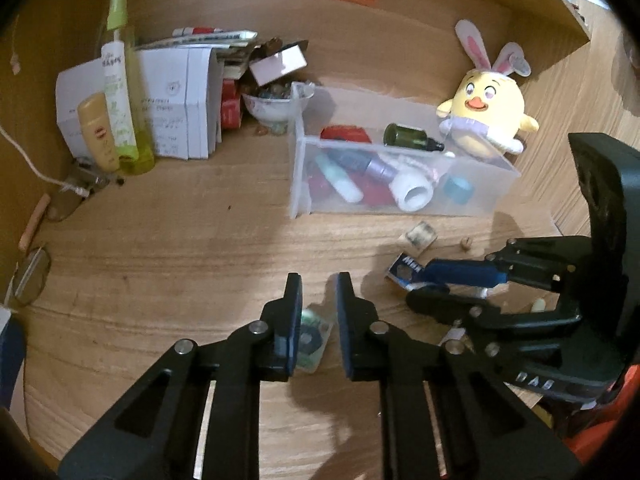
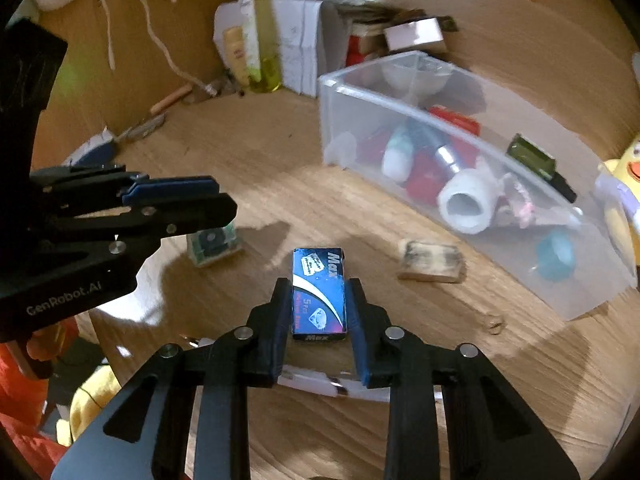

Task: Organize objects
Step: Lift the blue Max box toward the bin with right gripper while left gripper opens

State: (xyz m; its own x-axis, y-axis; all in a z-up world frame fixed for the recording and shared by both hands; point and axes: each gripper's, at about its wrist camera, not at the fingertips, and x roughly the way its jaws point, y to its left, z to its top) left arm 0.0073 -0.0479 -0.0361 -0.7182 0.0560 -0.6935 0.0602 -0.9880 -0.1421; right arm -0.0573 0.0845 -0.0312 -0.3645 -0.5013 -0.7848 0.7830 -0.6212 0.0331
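On the wooden desk (image 2: 280, 152): I am partway through tidying; loose small things lie near its front edge.
Bin: the clear plastic bin (image 2: 400, 120) sits toward the back right and already has bottles, a white tube and red items in it, so part of the sorting looks done.
Right tongs: my right gripper (image 2: 318, 304) has its pads against both long sides of the blue Max box (image 2: 319, 292), which lies flat on the desk; jaws narrow, clamped on it.
Left tongs: my left gripper (image 1: 318, 304) is nearly closed. A small green packet (image 1: 314, 338) lies between the fingers, but I cannot tell whether the pads grip it.
Still loose: a worn tan block (image 2: 432, 266) lies just in front of the bin, beside the blue box.
Left to do: I judge the box, the packet and the block all need moving into the bin.
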